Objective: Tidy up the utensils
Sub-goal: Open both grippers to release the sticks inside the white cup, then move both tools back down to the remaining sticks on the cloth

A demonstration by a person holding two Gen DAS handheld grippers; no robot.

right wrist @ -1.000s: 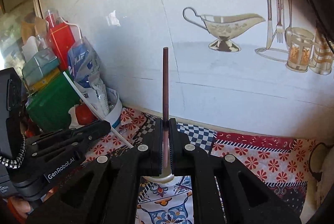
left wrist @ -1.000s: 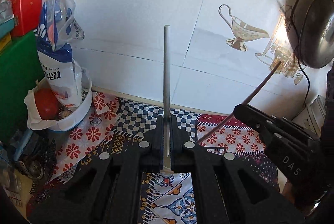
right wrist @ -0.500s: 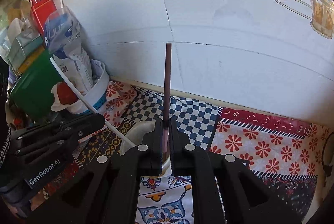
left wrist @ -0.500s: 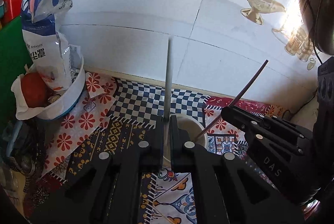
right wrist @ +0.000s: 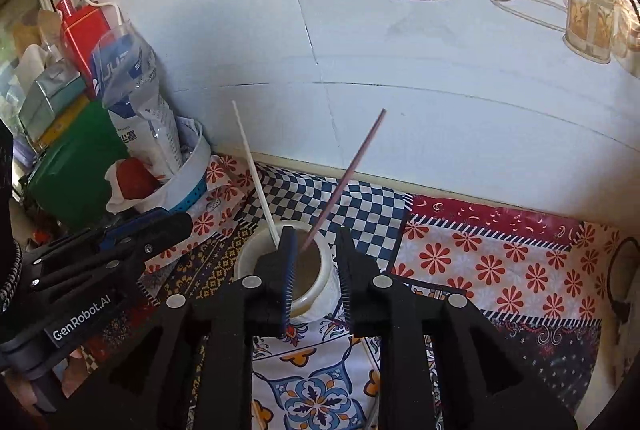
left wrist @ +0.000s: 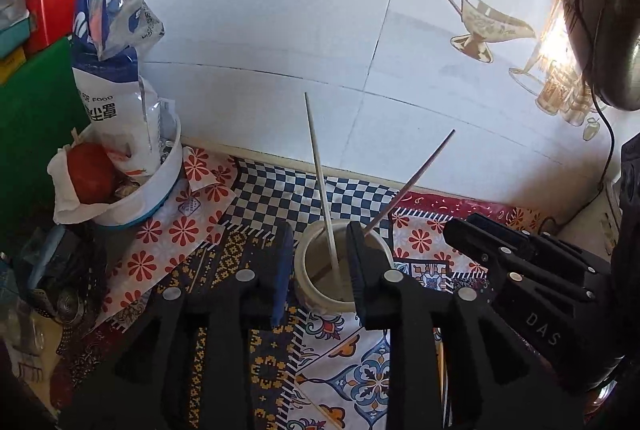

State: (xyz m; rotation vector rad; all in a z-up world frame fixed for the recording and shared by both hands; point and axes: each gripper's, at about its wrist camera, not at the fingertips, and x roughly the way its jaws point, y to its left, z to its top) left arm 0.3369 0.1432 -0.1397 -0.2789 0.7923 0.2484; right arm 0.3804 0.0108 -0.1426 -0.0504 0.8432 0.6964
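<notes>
A white cup (left wrist: 308,282) stands on the patterned cloth; it also shows in the right wrist view (right wrist: 324,282). A white chopstick (left wrist: 318,169) (right wrist: 254,169) and a dark purple chopstick (left wrist: 416,177) (right wrist: 352,169) lean inside it. My left gripper (left wrist: 318,262) is open with its jaws either side of the cup and holds nothing. My right gripper (right wrist: 316,262) is open over the cup and holds nothing. The right gripper shows at the right of the left wrist view (left wrist: 520,270); the left gripper shows at the left of the right wrist view (right wrist: 100,262).
A white tub (left wrist: 132,205) with a food bag and a red item stands at the left by a green box (left wrist: 28,133). The tiled wall (left wrist: 280,29) is close behind. A dark pot (left wrist: 608,29) with a cord hangs at the right.
Both grippers have opened and let go of their chopsticks, which now lean in the cup. Both grippers dropped lower toward the cup.
</notes>
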